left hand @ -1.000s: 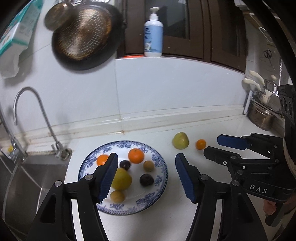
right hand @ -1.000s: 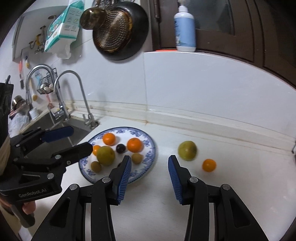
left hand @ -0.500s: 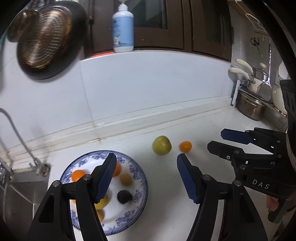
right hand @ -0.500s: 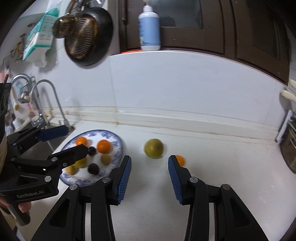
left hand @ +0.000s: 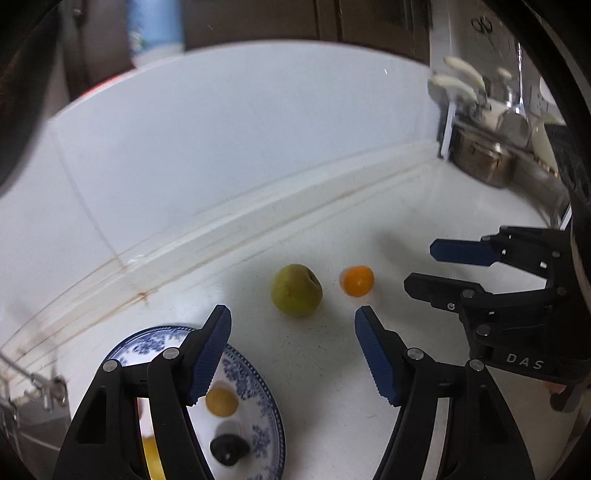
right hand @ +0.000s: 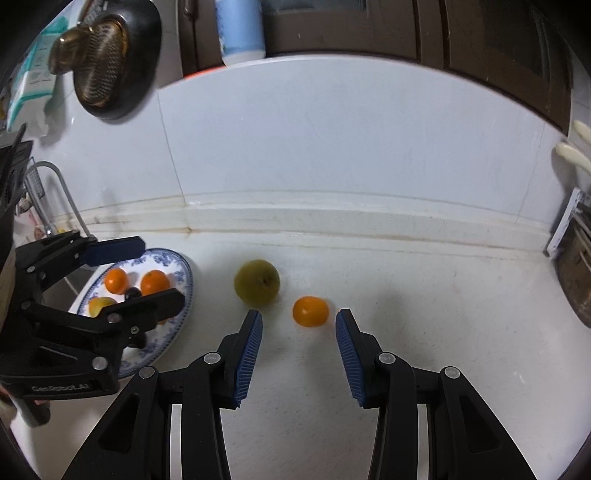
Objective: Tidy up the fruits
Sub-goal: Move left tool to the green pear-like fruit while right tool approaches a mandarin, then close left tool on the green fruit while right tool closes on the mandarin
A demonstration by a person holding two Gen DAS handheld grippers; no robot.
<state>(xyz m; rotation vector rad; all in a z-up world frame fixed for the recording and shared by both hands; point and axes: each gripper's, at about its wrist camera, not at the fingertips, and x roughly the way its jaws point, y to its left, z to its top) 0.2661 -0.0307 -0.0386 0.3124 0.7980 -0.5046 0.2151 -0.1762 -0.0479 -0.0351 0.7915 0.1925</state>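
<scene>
A green apple (left hand: 296, 290) and a small orange (left hand: 357, 281) lie side by side on the white counter, also in the right wrist view as the apple (right hand: 257, 282) and the orange (right hand: 310, 311). A blue-patterned plate (right hand: 184, 288) at the left holds several fruits; it also shows in the left wrist view (left hand: 266, 402). My left gripper (left hand: 293, 325) is open and empty, just short of the apple. My right gripper (right hand: 299, 325) is open and empty, with the orange just ahead between its fingertips.
A sink with a faucet (right hand: 62, 195) lies left of the plate. A metal pot (left hand: 480, 158) and utensils stand at the right end of the counter. A pan (right hand: 107, 59) hangs on the wall, and a soap bottle (right hand: 242, 27) stands on the ledge.
Both grippers have swung right, away from the plate and toward the apple and orange, and come closer to them. Both stay open.
</scene>
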